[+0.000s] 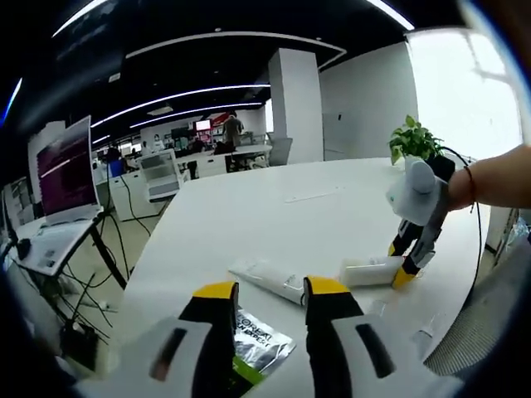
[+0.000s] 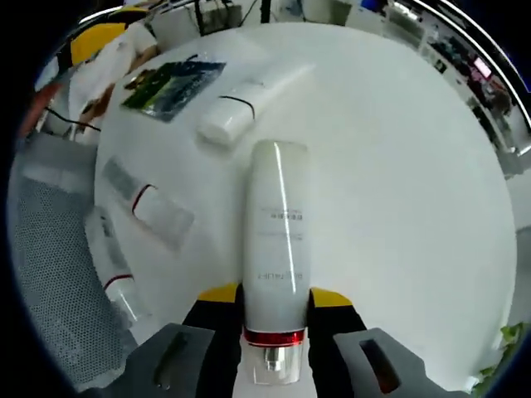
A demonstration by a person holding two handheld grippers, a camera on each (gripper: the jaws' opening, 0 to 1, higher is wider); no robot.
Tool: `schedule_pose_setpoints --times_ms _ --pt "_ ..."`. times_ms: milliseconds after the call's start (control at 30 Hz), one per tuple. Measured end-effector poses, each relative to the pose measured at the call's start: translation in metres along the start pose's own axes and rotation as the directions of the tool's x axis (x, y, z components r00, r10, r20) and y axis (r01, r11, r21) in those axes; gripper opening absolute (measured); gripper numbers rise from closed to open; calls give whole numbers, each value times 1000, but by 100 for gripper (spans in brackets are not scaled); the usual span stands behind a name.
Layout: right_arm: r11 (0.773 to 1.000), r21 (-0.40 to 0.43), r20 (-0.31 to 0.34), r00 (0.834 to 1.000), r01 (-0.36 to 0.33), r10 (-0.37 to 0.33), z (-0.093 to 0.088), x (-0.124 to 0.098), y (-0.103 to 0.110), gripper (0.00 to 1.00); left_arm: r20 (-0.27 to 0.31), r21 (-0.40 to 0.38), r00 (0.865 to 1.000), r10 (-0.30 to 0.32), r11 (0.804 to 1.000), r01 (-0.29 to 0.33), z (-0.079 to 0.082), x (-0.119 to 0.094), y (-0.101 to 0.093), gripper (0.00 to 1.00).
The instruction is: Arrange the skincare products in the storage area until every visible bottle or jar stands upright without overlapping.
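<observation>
On the white worktop (image 1: 274,215) several skincare items lie flat, and the step in hand looks like raising one of them. The right tool (image 2: 275,300) has its jaws closed on the neck end of a white tube (image 2: 275,224), just above the red band and silvery cap, with the tube's body stretching away from it across the worktop; the left gripper view shows the same tool (image 1: 405,267) reaching down from a person's hand, its yellow tips against the tube (image 1: 372,270) lying on its side. The left tool (image 1: 271,292) hovers low over the near edge with its jaws parted and nothing between them. Just beyond its tips lies a second white tube (image 1: 270,280), also on its side, and under its jaws a dark-and-green foil sachet (image 1: 259,344). In the right gripper view that second tube (image 2: 245,106) and the sachet (image 2: 172,83) sit beyond the held tube, and what seem to be two more white tubes with red bands (image 2: 158,211) lie near the left edge, though the warped picture makes them hard to read. No tray, box or marked storage area can be made out, so nothing is contained in anything. The task seems at an early stage, none of the products standing. The next move likely calls for tipping the held tube onto its cap end, clear of its neighbours, and releasing only once it balances. A potted plant (image 1: 413,141) stands at the far edge.
</observation>
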State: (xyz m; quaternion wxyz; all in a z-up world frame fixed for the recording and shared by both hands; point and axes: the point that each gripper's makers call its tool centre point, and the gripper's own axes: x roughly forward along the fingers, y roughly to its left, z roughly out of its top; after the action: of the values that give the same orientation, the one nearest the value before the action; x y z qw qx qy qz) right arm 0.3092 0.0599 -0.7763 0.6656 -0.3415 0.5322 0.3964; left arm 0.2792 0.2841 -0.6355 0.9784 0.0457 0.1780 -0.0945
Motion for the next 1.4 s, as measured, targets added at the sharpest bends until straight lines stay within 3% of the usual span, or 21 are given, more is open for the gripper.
schedule_pose_setpoints --times_ms 333,1400 --pt "1000 1 -73 997 -10 10 -1 1 3 29 -29 25 1000 -5 1000 6 -5 2 -3 26" --pt "1000 26 -101 995 10 -8 -3 1 6 31 -61 20 998 6 1000 -4 -11 0 0 22"
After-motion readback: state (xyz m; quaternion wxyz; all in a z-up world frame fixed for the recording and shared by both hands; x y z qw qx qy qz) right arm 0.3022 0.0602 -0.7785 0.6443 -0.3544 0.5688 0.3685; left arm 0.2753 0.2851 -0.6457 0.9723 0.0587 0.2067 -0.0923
